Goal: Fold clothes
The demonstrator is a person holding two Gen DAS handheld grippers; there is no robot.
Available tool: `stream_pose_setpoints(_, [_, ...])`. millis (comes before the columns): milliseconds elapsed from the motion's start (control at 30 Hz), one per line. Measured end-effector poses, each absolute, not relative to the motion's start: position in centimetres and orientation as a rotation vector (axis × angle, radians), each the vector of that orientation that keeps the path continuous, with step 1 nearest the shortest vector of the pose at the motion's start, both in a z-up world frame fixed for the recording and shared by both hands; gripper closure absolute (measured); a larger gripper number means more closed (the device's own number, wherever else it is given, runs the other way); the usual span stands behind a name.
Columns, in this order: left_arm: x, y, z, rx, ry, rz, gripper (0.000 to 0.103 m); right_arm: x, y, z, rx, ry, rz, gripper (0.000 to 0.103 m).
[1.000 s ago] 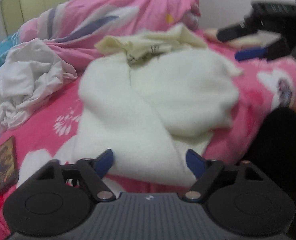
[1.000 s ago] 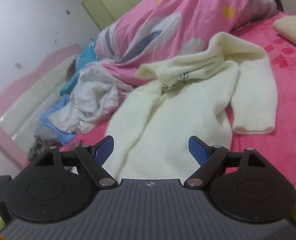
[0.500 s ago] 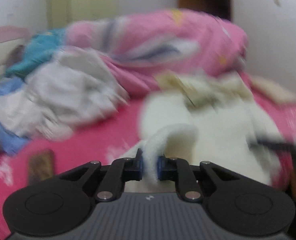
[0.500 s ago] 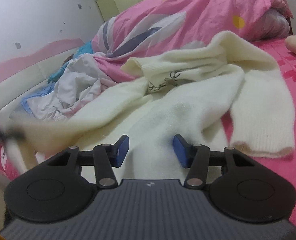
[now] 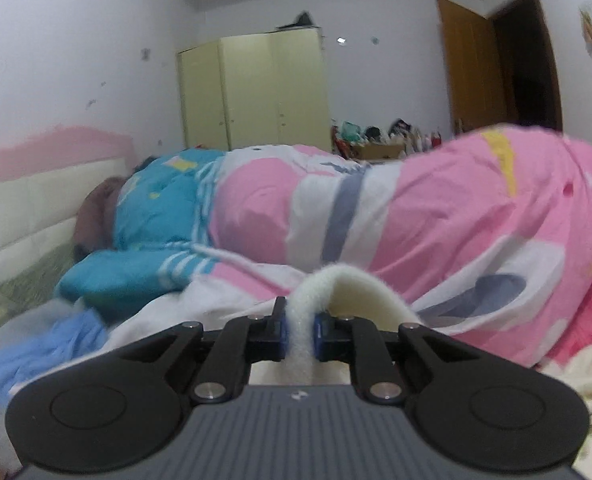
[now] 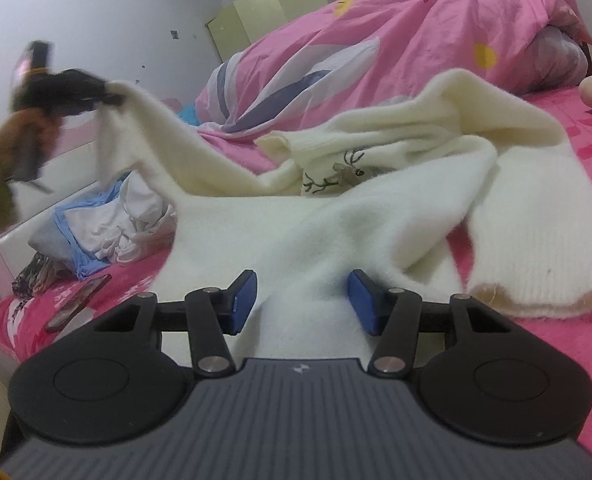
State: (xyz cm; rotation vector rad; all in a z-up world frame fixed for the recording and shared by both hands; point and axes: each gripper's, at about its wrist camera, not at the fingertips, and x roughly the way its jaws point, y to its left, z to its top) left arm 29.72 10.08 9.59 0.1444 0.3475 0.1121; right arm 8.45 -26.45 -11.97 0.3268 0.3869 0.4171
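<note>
A cream knit sweater (image 6: 335, 216) with a small deer motif lies spread on the pink bed (image 6: 591, 344). My right gripper (image 6: 301, 300) sits low at the sweater's near edge, and bunched knit fills the gap between both blue pads. My left gripper (image 5: 299, 330) is shut on a fold of the same sweater (image 5: 335, 284), which arches over its fingers. In the right wrist view the left gripper (image 6: 104, 94) is raised at the far left, held by a hand, and a stretch of the sweater hangs taut from it.
A heaped pink duvet (image 6: 375, 52) runs along the far side of the bed. A pile of white and blue clothes (image 6: 108, 220) lies to the left, with a phone (image 6: 78, 304) near it. A headboard (image 5: 36, 216), a wardrobe (image 5: 256, 92) and a door (image 5: 507, 68) stand beyond.
My left gripper shut on the sweater's edge and lifted it up and to the left. My right gripper sank to the sweater and its jaws narrowed onto the knit.
</note>
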Motion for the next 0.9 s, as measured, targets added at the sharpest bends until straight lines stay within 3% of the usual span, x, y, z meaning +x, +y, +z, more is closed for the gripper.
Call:
stream_pose_setpoints(100, [33.9, 8.3, 5.4, 0.184, 0.431, 0.128, 0.085, 8.5, -26.1, -12.0, 0.305, 0.385, 0.412, 0.051])
stream_pose_setpoints(133, [35.0, 8.2, 3.7, 0.183, 0.481, 0.125, 0.079, 8.6, -26.0, -12.0, 0.305, 0.385, 0.413, 0.05])
stream_pose_setpoints(233, [37.6, 8.1, -0.6, 0.142, 0.64, 0.118, 0.048, 8.7, -26.1, -12.0, 0.312, 0.386, 0.419, 0.048])
stream_pose_setpoints(333, [37.5, 8.9, -2.1, 0.015, 0.737, 0.09, 0.04, 8.6, -26.1, -12.0, 0.314, 0.386, 0.424, 0.045])
stream_pose_setpoints(433, [35.4, 9.6, -0.3, -0.056, 0.712, 0.073, 0.022, 8.6, -25.8, -11.9, 0.301, 0.385, 0.424, 0.043])
stream_pose_setpoints(700, [24.9, 9.5, 7.6, -0.075, 0.592, -0.021, 0.011, 8.2, -25.9, -11.8, 0.311, 0.381, 0.431, 0.037])
stream_pose_setpoints(900, [16.4, 9.3, 4.8, -0.124, 0.681, -0.182, 0.009, 8.0, -28.3, -11.9, 0.505, 0.391, 0.456, 0.035])
